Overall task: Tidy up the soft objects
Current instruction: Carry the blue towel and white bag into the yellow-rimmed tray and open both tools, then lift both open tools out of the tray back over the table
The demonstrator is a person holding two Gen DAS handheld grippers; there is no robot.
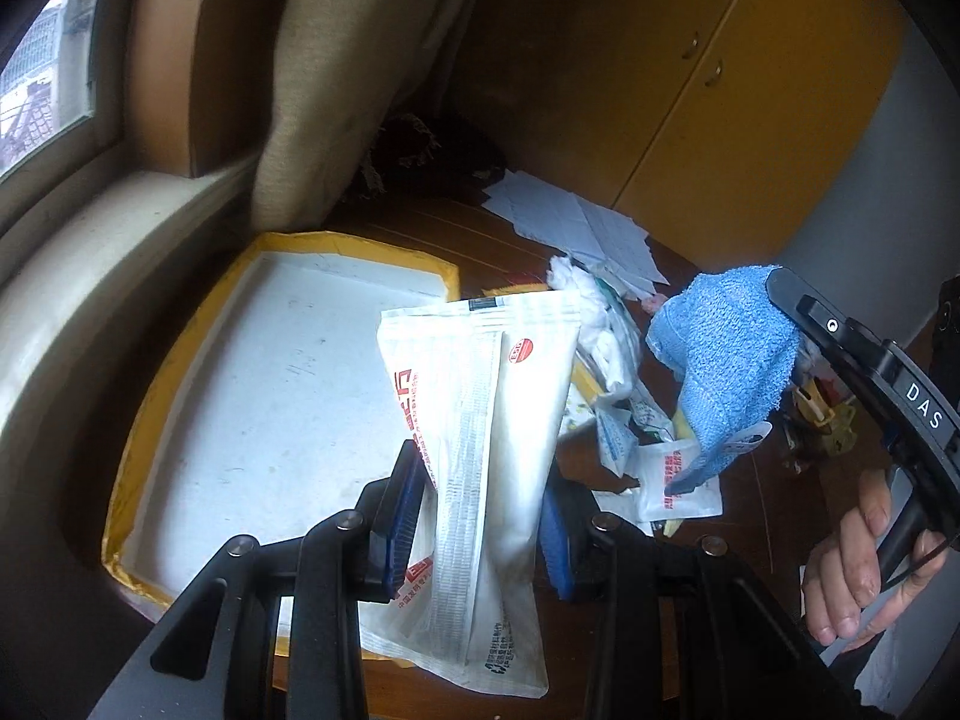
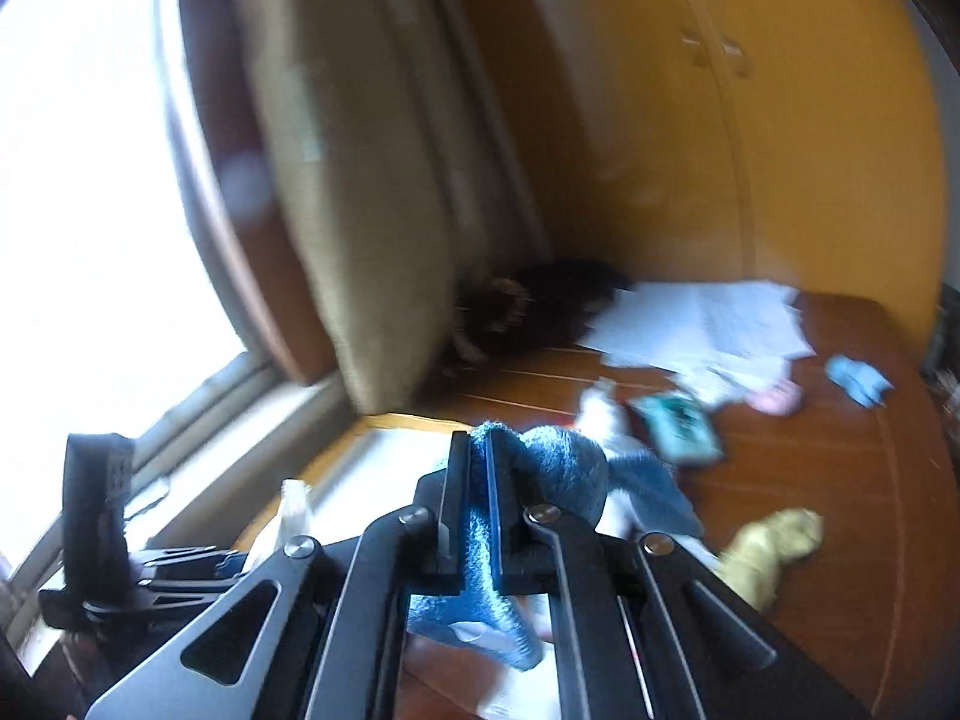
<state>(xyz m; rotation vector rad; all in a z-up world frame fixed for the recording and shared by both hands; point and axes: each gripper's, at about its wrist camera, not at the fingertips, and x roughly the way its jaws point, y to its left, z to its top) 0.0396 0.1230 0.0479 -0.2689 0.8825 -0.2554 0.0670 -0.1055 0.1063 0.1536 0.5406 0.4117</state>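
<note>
Two grippers are lifted over the wooden surface (image 1: 480, 240), each with something caught in it. The left gripper (image 1: 480, 516) has its blue-padded fingers (image 1: 399, 516) clamped on a white printed pouch (image 1: 480, 420), which stands up between them and sticks out beyond the tips, above the near right corner of a yellow-rimmed tray (image 1: 150, 420). To its right, the right gripper (image 2: 471, 510) has its fingers (image 2: 498, 498) pressed together on a blue towel (image 2: 480, 540); the cloth runs through the narrow slot and drapes over the far side. Small packets (image 1: 678, 480) and loose papers (image 1: 576, 222) lie scattered beyond.
</note>
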